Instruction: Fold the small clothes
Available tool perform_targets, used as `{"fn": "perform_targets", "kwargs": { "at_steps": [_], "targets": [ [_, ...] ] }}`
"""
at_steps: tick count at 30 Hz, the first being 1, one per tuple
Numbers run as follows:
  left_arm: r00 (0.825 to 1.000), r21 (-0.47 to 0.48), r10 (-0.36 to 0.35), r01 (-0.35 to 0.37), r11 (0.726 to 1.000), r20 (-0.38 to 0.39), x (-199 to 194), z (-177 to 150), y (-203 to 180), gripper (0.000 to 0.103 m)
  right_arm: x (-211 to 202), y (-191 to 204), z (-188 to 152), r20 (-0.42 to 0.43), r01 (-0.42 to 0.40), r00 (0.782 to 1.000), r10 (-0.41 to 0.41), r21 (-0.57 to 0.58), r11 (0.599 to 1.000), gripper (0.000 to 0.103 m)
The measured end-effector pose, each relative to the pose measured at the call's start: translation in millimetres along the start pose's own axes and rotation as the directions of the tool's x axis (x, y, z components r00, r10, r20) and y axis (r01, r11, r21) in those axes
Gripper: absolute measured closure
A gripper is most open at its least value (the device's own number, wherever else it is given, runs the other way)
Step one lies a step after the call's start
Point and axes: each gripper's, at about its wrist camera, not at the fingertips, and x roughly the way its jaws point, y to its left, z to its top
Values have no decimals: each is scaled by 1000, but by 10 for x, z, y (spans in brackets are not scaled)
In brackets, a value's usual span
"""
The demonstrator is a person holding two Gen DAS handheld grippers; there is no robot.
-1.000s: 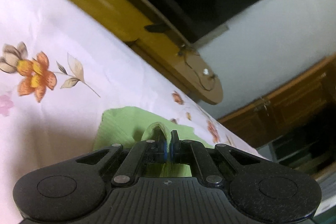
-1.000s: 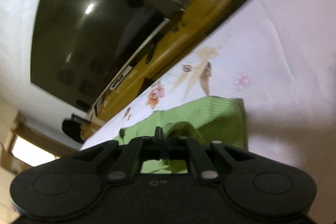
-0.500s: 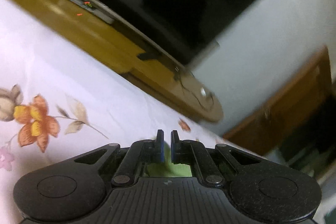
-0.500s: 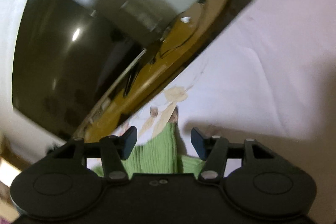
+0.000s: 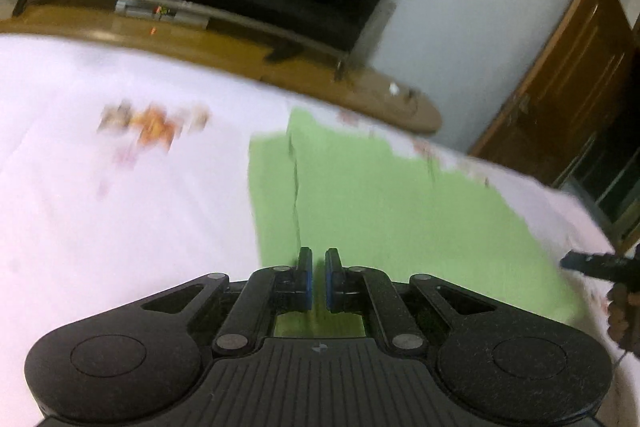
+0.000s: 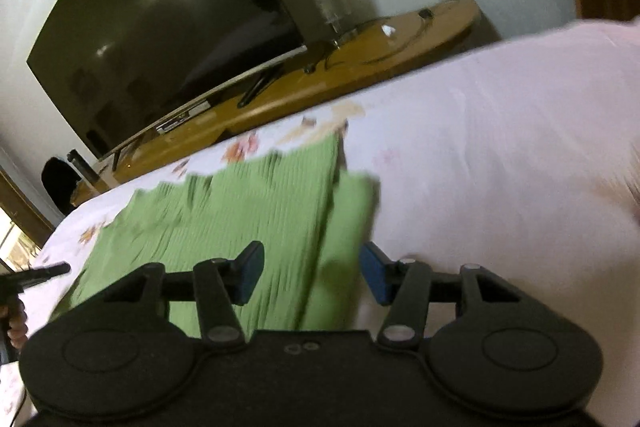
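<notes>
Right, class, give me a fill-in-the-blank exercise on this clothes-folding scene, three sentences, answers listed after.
1. The garment lying on the bed is ____ in colour.
2. The sheet under it is printed with ____.
3. On the wooden stand behind the bed is a large dark ____.

Missing words: green; flowers; television

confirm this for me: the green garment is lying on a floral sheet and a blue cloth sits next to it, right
Not quite. There is no blue cloth. The green garment does lie on the floral sheet, but the right wrist view shows only bare sheet beside it. The only blue there is on the pads of the right claw, which stands open above the garment's near edge.
</notes>
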Motion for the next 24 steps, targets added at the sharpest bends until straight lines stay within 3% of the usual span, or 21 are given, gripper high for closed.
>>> {"fn": "perform_targets", "kwargs": {
  "at_steps": [3, 5, 6, 7, 9, 11, 14, 15, 16, 17, 18, 19, 21, 24],
  "targets": [
    [1000, -14, 2, -3, 1000, -18, -132, -214, 1, 99, -232, -39, -270, -4, -28, 1000, 29, 62, 998, 51],
    [1000, -21, 7, -7, 1000, -9, -136, -266, -17, 98, -282, -39, -387, -24, -61, 998, 64, 89, 994, 61],
    [1000, -18, 24, -24, 1000, -4, -145, -273, -32, 91, -296, -31, -428, -33, -73, 997, 76, 98, 992, 65],
    [1000, -13, 24, -24, 1000, -3, -97, -263, -33, 69, -293, -22, -461, -37, -82, 996, 86, 109, 991, 65],
    [1000, -13, 5, -5, 1000, 10, -106, -282, -68, 46, -268, 22, -489, -43, -91, 994, 96, 108, 990, 63],
    [1000, 3, 5, -6, 1000, 8, -70, -298, -132, 44, -247, 71, -508, -43, -101, 993, 106, 101, 990, 62],
    [1000, 31, -3, 4, 999, -28, -2, -331, -196, 50, -203, 140, -531, -70, -117, 990, 122, 81, 990, 60],
    [999, 53, 5, -4, 999, -34, 11, -330, -234, 65, -168, 145, -537, -87, -120, 988, 128, 89, 989, 60],
    [999, 67, 12, -8, 998, -49, 32, -328, -257, 87, -154, 148, -555, -99, -135, 985, 144, 97, 986, 60],
    [998, 70, 14, -9, 998, -69, 49, -329, -258, 98, -133, 151, -566, -113, -147, 981, 158, 103, 984, 62],
    [996, 73, 15, -8, 997, -92, 76, -342, -254, 99, -106, 165, -576, -127, -145, 979, 157, 97, 985, 71],
    [996, 90, 18, -10, 996, -90, 81, -357, -265, 99, -91, 179, -594, -139, -136, 979, 146, 82, 987, 95],
    [997, 106, 27, -19, 994, -68, 27, -353, -287, 99, -54, 195, -609, -159, -108, 981, 115, 49, 993, 96],
    [999, 100, 31, -29, 995, -24, -184, -337, -237, 99, -225, 241, -548, -108, -114, 987, 116, 25, 993, 97]
  ]
}}
